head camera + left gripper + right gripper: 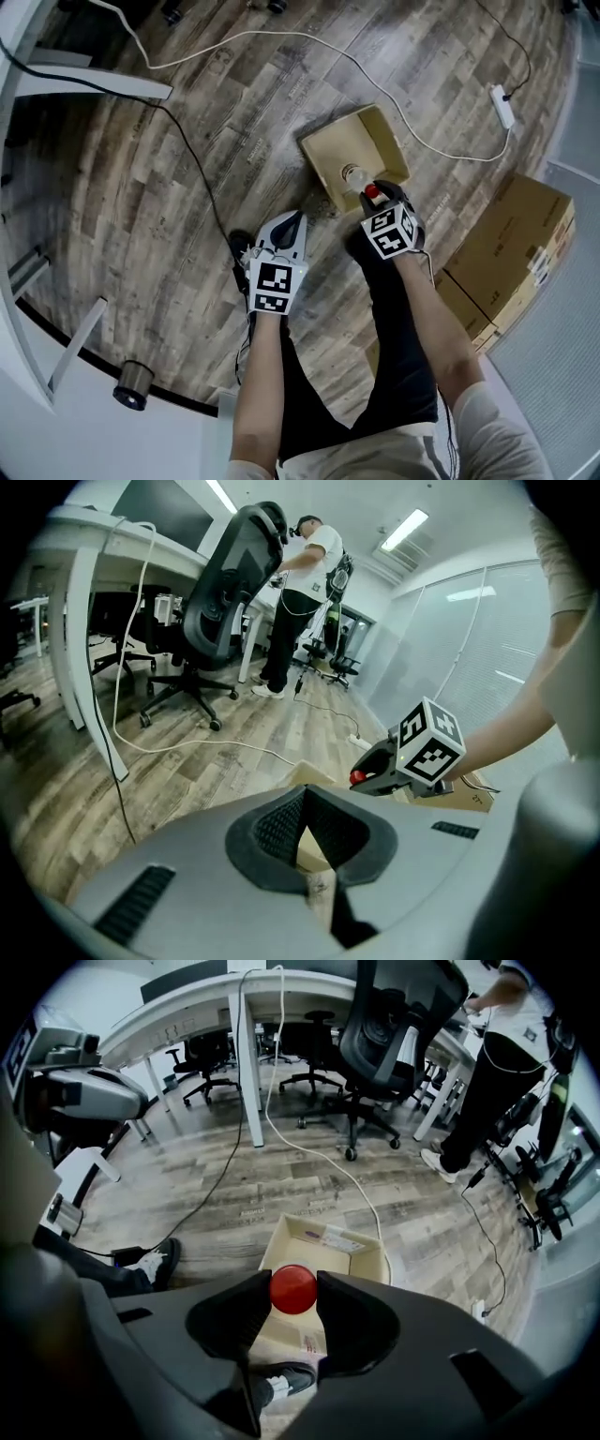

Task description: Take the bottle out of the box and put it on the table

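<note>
An open cardboard box (380, 131) lies on the wooden floor. My right gripper (377, 199) points steeply down over it and is shut on the red cap (293, 1290) of a clear bottle (353, 175). The bottle hangs under the jaws, its body mostly hidden in the right gripper view, with the box (367, 1265) well below. My left gripper (296, 219) is to the left of the box, its tips together and nothing between them. In the left gripper view (304, 803) the box's corner (314, 778) and the red cap (357, 778) show ahead.
A larger closed cardboard box (511, 253) stands at the right. White cable runs to a power strip (503, 105) behind the open box, and a black cable (202, 178) crosses the floor. Desks, an office chair (394, 1026) and a standing person (506, 1044) are farther off.
</note>
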A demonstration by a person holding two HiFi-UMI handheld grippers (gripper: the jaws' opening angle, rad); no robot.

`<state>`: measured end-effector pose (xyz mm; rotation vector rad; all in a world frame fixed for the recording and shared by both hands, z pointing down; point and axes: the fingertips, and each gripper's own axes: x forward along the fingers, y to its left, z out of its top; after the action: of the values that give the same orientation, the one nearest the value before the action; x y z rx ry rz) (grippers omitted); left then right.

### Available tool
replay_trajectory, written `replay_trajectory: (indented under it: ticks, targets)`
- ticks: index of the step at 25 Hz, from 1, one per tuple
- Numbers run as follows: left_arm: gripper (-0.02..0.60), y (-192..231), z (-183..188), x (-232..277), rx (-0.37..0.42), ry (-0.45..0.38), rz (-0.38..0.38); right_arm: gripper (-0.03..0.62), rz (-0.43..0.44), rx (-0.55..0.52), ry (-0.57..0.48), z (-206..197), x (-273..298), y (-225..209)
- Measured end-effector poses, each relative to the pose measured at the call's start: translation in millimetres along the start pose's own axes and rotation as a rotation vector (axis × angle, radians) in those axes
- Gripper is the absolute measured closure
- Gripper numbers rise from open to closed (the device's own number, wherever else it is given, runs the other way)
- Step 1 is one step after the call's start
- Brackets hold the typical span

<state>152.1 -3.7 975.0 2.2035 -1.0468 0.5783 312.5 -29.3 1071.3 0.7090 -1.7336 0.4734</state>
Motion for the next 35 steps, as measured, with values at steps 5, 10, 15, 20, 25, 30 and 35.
replay_trajectory:
  ticks: [5,10,15,20,25,30,35]
  targets:
    - [0.568,-11,51,-41,0.031,-0.024,0.010,0.413,0.008,-0.023,-0.050,28,-65,1]
    - [0.568,-24,99,-86,0.057,-0.048,0.011,0.413,0.020,-0.066,-0.101,65,-127,8]
    - [0.568,-50,136,-140,0.067,-0.056,0.014,0.413,0.038,-0.110,-0.147,91,-206,20]
    - [0.568,-60,171,-191,0.054,-0.042,0.025,0.413,-0.003,-0.103,-0.212,128,-280,19]
    - [0.568,-93,218,-235,0.040,-0.094,0.004,0.413,-0.051,-0.032,-0.283,148,-356,11]
    - [0.568,-102,255,-265,0.109,-0.133,0.003,0.413,-0.026,0.010,-0.367,176,-412,18]
    - [0.568,-100,266,-304,0.142,-0.149,-0.002,0.413,0.033,0.051,-0.432,203,-458,37]
